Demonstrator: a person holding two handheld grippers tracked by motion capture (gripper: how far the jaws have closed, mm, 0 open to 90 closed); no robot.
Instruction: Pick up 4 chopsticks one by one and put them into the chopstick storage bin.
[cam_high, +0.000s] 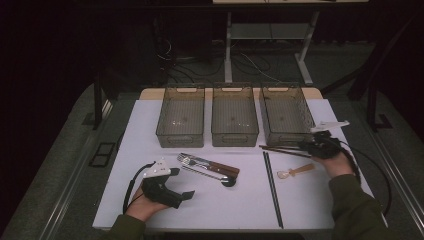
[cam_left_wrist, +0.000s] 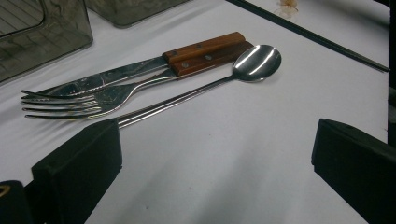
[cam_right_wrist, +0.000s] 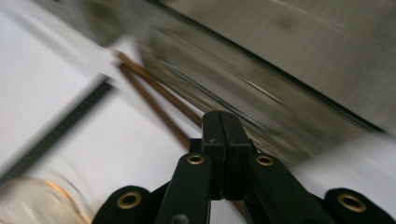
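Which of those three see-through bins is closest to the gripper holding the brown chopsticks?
The rightmost bin. The right gripper, shut on the brown chopsticks, sits at its front corner; the other two stand farther left.

Cutlery and bins, counted

Three clear bins (cam_high: 180, 120); one fork (cam_left_wrist: 70, 103), one knife (cam_left_wrist: 154, 63), one spoon (cam_left_wrist: 224, 74); two brown chopsticks (cam_high: 280, 149), two black chopsticks (cam_high: 272, 187).

Brown chopsticks in the grip, in front of the right-hand bin

The pair of thin brown chopsticks (cam_high: 282, 149) is lying nearly level, one end clamped in the shut right gripper (cam_high: 314, 144), the other end pointing left, just before the right bin (cam_high: 285, 113).
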